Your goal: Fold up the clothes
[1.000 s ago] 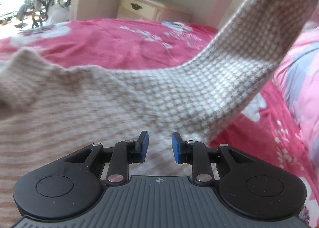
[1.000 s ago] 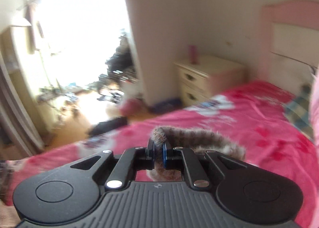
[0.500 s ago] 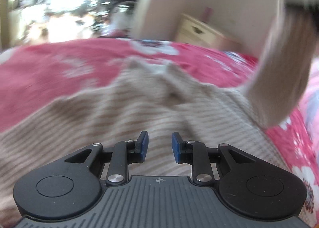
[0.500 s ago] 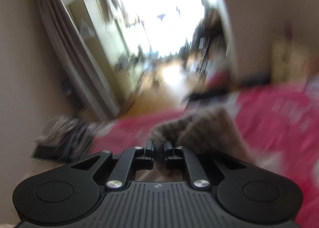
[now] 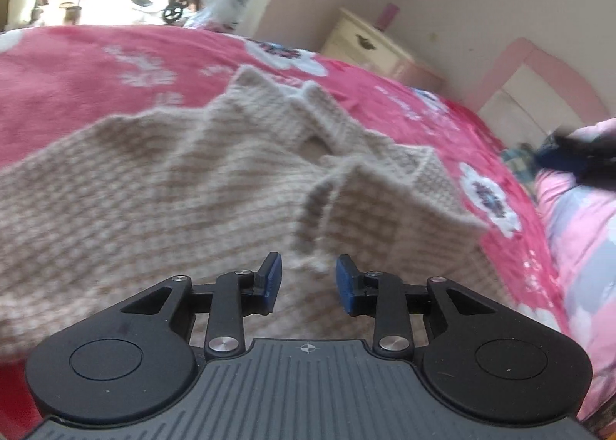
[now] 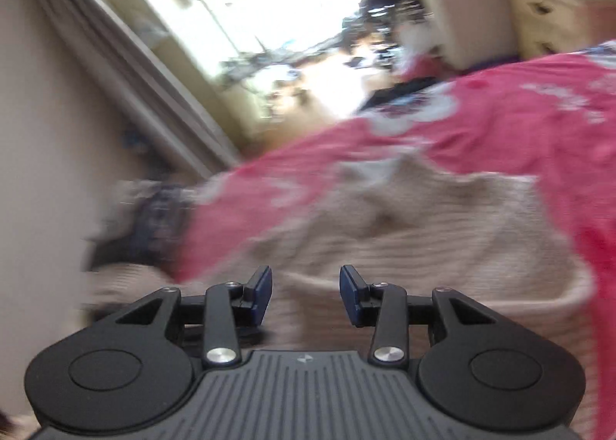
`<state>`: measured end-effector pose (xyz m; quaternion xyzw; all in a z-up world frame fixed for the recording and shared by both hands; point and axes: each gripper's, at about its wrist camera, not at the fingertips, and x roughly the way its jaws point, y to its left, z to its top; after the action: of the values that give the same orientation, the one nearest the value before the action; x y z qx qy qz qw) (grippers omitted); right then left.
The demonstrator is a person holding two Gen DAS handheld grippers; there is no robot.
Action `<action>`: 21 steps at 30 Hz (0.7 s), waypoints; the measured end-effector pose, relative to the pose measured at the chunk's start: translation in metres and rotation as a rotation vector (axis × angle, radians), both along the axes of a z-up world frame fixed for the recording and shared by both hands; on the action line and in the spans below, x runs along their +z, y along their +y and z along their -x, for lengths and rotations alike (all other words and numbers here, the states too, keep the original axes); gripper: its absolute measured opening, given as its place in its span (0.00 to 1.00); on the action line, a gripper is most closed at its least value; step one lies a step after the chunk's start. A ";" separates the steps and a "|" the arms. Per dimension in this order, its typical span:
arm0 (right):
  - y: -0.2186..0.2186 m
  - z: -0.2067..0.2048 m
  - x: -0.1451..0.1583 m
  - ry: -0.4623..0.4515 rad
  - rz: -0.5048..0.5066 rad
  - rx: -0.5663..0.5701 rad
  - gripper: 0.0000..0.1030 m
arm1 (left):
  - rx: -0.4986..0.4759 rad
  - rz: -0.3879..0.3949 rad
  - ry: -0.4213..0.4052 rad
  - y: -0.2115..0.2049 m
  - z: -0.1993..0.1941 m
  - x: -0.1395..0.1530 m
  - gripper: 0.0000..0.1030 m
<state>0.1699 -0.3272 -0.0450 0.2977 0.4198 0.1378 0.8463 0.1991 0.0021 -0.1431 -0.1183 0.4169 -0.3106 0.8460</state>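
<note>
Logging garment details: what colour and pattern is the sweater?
The sweater is beige with a fine white check knit, clearest in the left wrist view.

Open pink bedspread (image 5: 96,66) lies clear beyond the sweater (image 5: 154,189), whose folded sleeve (image 5: 385,209) ridges up just ahead of the left gripper (image 5: 307,278); pillow (image 5: 577,232) crowds the right, nightstand (image 5: 369,47) beyond the bed.

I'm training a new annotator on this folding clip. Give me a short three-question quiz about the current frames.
1. True or false: the left hand-held gripper is clamping the beige knitted sweater.
2. What does the sweater lie on?
3. The right hand-held gripper is: A) open, B) shut on a sleeve.

Key: 1. False, its jaws are open. 2. The pink floral bedspread. 3. A.
</note>
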 end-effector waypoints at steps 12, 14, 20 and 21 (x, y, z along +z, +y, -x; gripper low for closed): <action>-0.013 -0.018 -0.072 0.132 -0.021 0.036 0.39 | -0.029 -0.013 0.068 0.001 0.028 -0.006 0.31; -0.006 -0.002 -0.074 0.137 -0.040 0.124 0.39 | 0.007 0.013 0.083 0.016 0.030 -0.005 0.31; 0.017 0.087 -0.072 0.113 0.159 0.331 0.39 | 0.040 0.023 0.123 0.030 0.030 -0.011 0.31; 0.018 0.096 -0.076 0.116 0.178 0.329 0.39 | 0.028 0.020 0.127 0.026 0.029 -0.012 0.31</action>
<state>0.0735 -0.3093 -0.1214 0.1562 0.5213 0.2194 0.8098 0.1703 0.0285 -0.1554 -0.1522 0.4648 -0.2950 0.8208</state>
